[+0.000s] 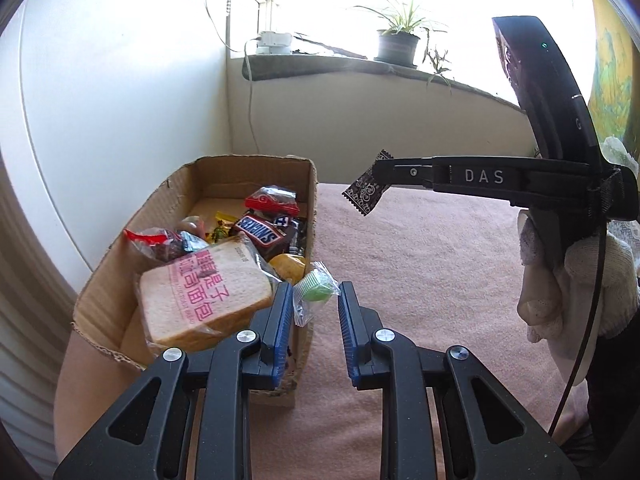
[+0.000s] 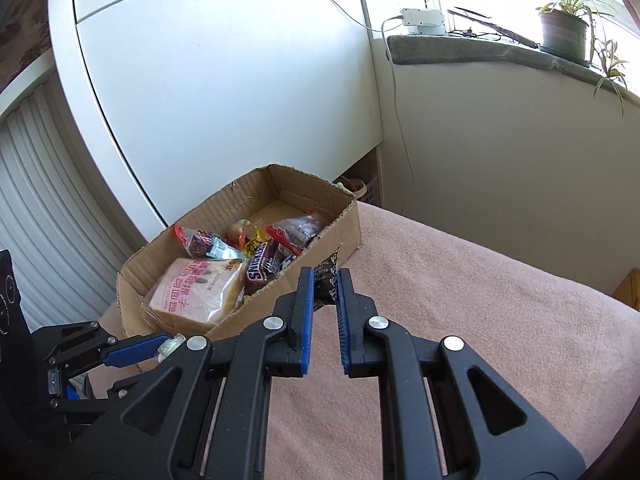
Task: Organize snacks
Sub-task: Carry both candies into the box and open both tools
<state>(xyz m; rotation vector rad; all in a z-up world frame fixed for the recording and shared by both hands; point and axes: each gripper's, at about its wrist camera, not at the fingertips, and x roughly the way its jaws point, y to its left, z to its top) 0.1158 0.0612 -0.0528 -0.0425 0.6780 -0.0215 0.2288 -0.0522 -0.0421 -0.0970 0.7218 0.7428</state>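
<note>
Left wrist view: my left gripper (image 1: 314,304) was clamped on a clear packet with a green sweet (image 1: 316,293), low centre, just beside the cardboard box (image 1: 192,196). The box held wrapped bread (image 1: 204,300) and a Snickers bar (image 1: 260,234). At centre right, my right gripper (image 1: 374,178) pinched a dark patterned wrapper (image 1: 366,194) above the pink cloth (image 1: 420,280); a white glove (image 1: 576,292) held its handle, partly cut off.

Right wrist view: the right gripper's (image 2: 325,280) pads were closed on the dark wrapper (image 2: 326,280), box (image 2: 348,220) at centre left. The wrapper's print was unreadable. The left gripper (image 2: 166,346) was half hidden, lower left. A white cabinet (image 2: 224,80) and a potted plant (image 2: 564,28) stood behind.
</note>
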